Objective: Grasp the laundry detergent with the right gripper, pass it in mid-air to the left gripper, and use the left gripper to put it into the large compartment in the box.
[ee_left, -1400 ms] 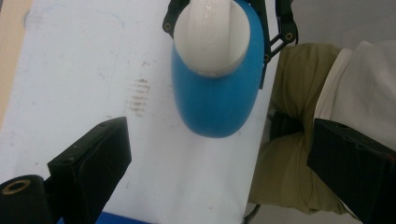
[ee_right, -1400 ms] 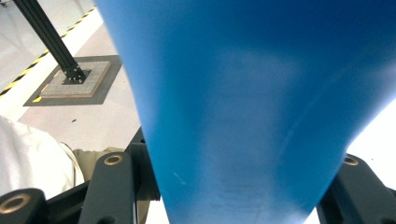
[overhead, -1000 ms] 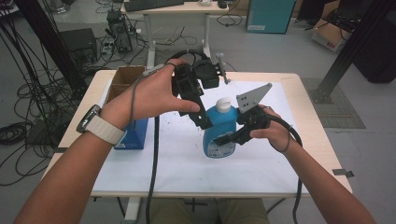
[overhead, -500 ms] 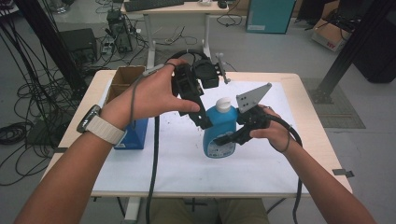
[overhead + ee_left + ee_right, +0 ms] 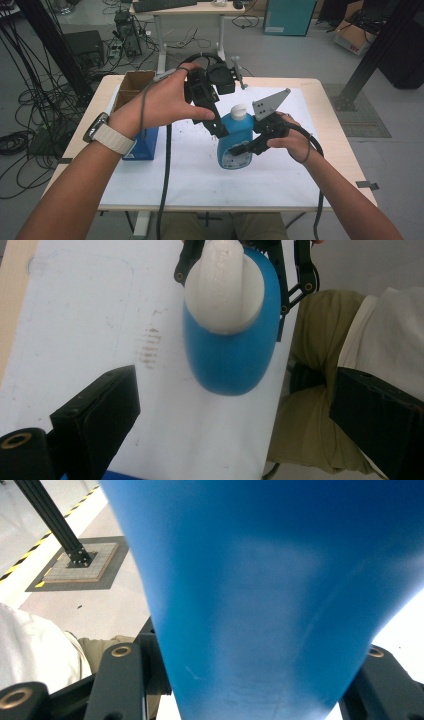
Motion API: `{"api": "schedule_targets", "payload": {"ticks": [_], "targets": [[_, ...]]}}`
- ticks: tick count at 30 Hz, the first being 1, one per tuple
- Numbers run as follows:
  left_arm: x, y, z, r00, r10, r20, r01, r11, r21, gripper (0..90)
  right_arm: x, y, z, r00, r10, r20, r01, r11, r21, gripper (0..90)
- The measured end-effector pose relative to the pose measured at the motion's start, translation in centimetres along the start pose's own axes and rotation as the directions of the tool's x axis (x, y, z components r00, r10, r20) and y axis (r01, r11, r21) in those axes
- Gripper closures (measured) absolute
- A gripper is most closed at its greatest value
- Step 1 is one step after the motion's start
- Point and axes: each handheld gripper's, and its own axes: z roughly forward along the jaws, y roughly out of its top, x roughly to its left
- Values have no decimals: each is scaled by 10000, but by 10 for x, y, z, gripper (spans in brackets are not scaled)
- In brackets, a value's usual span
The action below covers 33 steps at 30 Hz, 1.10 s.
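Blue bottle [image 5: 236, 137], label unreadable

A pale wooden table [image 5: 332, 135] is standing on a grey floor, and a white sheet [image 5: 200, 175] is covering most of its top (faint scuff marks are showing on it). Near the table's left edge an open cardboard box [image 5: 131, 89] is sitting just behind a blue box [image 5: 146, 144]. Beyond the table a desk [image 5: 200, 8] is carrying a keyboard [image 5: 160, 4], with a teal cabinet [image 5: 290, 17] standing to its right. Black cables [image 5: 27, 117] are trailing over the floor at the left. At the right a black post [image 5: 382, 45] is rising from a base plate [image 5: 345, 102] on a grey mat [image 5: 367, 117].
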Motion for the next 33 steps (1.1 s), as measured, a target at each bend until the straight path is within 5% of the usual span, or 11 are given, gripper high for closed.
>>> {"api": "schedule_targets", "payload": {"ticks": [16, 20, 21, 22, 24, 33], "targets": [[1, 9, 21, 9997, 182, 172, -178, 9996, -205, 70, 5, 9, 1, 9999, -62, -123, 63, 10000, 53, 433], [-1, 13, 29, 9992, 139, 386, -134, 9998, -135, 74, 7, 9, 2, 9998, -82, -169, 84, 9999, 146, 434], [-3, 13, 32, 9988, -152, 468, 157, 9998, -110, 75, 7, 9, 3, 9997, -140, -178, 142, 9998, 125, 434], [-1, 15, 34, 9988, 184, 450, -179, 9998, -112, 75, 7, 8, 3, 9997, -195, -169, 197, 9997, 118, 434], [-3, 17, 37, 9987, -88, 503, 93, 9999, -90, 84, 8, 8, 3, 9997, -114, -203, 117, 9998, 140, 434], [-2, 21, 43, 9967, 56, 813, -56, 10000, -9, 158, 11, 6, 0, 9997, -112, -221, 115, 9999, 128, 434]]}}
